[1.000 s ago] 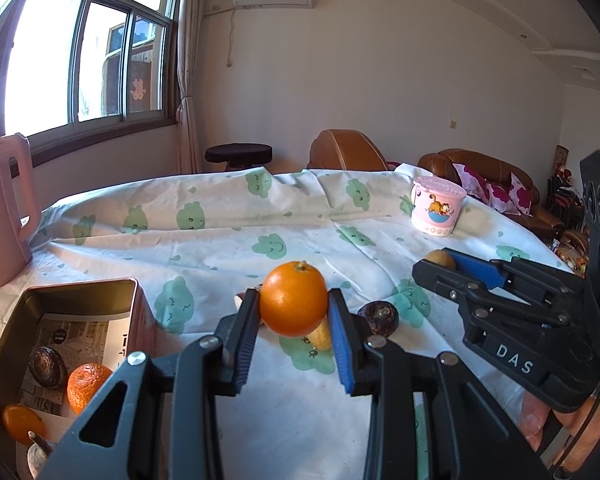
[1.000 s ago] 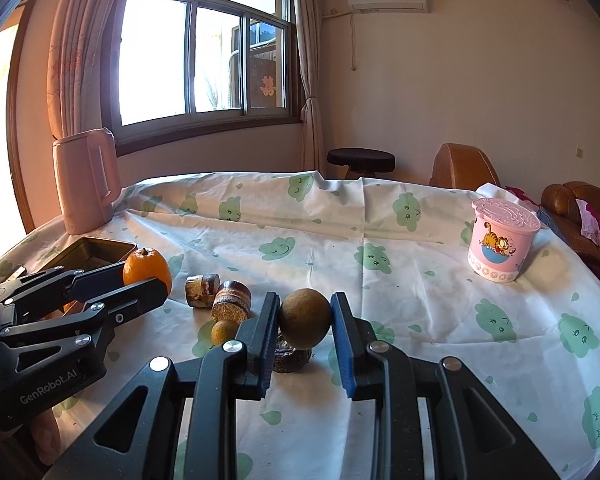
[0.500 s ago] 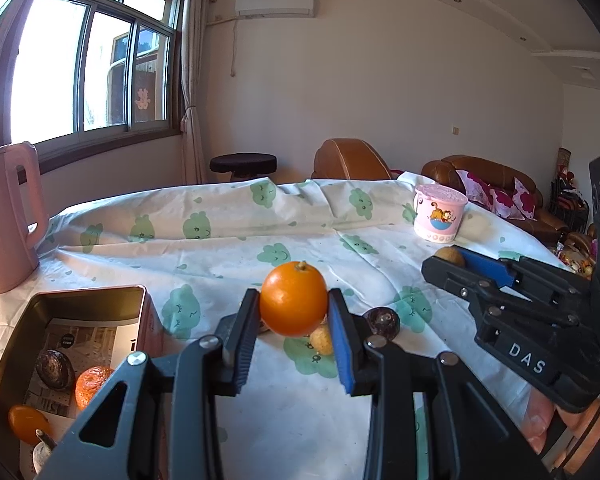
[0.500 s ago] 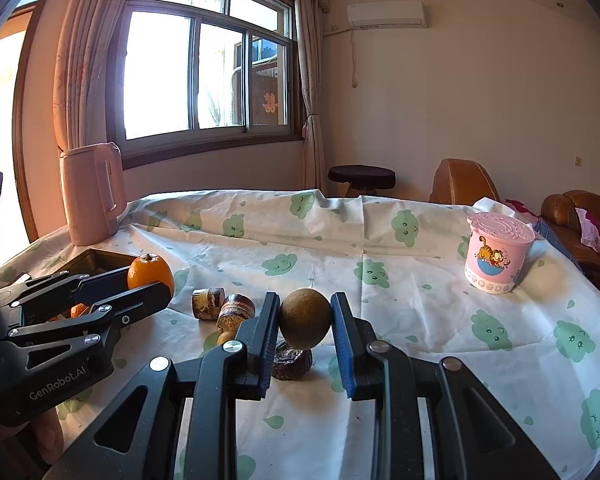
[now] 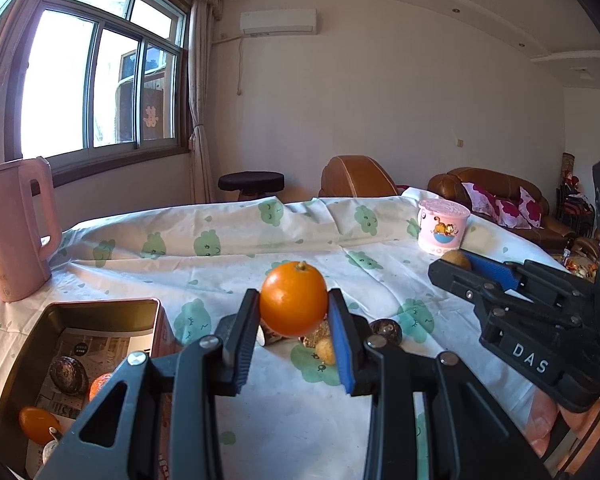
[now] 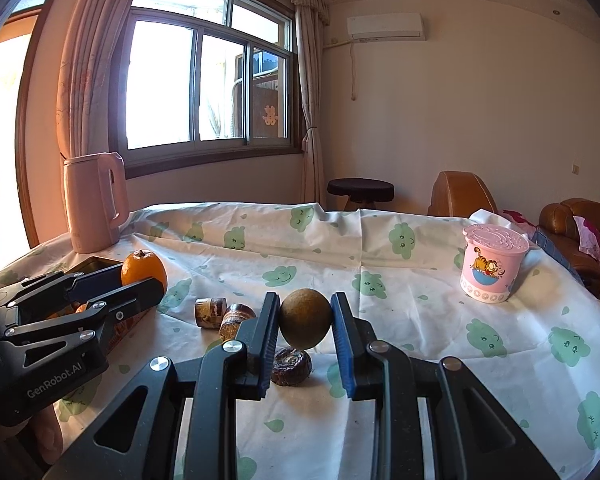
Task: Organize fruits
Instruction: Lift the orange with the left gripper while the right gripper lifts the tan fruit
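My left gripper is shut on a bright orange, held above the cloth-covered table. My right gripper is shut on a round brown fruit, also held off the table. Each gripper shows at the edge of the other's view. An open metal tin at the lower left holds a dark fruit and two small oranges. Loose on the cloth below the grippers lie a dark wrinkled fruit, a small yellow fruit and two brown cut pieces.
A pink kettle stands at the table's far left beside the window. Toward the right edge of the table is a pink lidded cup. Beyond the table are a dark stool and brown sofas.
Both views have tipped upward a little, so the table and the tin sit lower in the frames. Both grips are unchanged.
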Demonstrator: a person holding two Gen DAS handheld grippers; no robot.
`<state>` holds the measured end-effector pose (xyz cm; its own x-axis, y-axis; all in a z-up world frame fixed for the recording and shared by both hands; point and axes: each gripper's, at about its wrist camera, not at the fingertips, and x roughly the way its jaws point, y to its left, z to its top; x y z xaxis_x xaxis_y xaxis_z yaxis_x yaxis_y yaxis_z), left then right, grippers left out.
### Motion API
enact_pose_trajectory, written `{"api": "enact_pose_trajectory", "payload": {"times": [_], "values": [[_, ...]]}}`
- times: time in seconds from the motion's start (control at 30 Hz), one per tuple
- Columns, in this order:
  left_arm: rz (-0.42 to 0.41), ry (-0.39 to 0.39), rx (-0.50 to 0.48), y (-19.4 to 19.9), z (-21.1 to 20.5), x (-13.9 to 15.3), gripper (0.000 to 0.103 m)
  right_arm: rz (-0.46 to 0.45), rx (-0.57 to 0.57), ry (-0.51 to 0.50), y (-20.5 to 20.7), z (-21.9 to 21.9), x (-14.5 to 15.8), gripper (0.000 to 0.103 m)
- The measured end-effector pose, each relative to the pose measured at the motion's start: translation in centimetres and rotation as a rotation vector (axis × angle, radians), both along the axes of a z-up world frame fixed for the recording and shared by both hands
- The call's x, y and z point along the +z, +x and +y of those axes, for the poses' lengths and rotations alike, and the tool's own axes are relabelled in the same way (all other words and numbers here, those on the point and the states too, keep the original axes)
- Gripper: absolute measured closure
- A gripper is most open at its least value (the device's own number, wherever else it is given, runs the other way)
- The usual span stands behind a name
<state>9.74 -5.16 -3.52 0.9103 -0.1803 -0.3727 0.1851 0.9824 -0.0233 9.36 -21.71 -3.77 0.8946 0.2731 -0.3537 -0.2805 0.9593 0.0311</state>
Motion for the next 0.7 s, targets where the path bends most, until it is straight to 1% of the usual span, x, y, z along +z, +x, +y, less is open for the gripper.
{"api": "enact_pose_trajectory", "payload": {"times": [0.23, 0.37, 0.6, 0.7], "values": [[-0.029, 0.001, 0.015, -0.5, 0.1, 0.2, 0.067, -0.020, -0.001, 0.003, -0.4, 0.0, 0.2, 0.075], [-0.032, -0.004, 0.016, -0.5, 0.2, 0.2, 0.067, -0.017, 0.002, -0.003, -0.4, 0.1, 0.2, 0.075], [-0.015, -0.019, 0.034, -0.8, 1.2, 0.1, 0.067, -0.026, 0.003, -0.016, -0.4, 0.5, 0.2, 0.075], [-0.003, -0.025, 0.053, -1.3, 2.3, 0.1, 0.067, -0.010, 0.025, -0.003, -0.4, 1.2, 0.2, 0.075]]}}
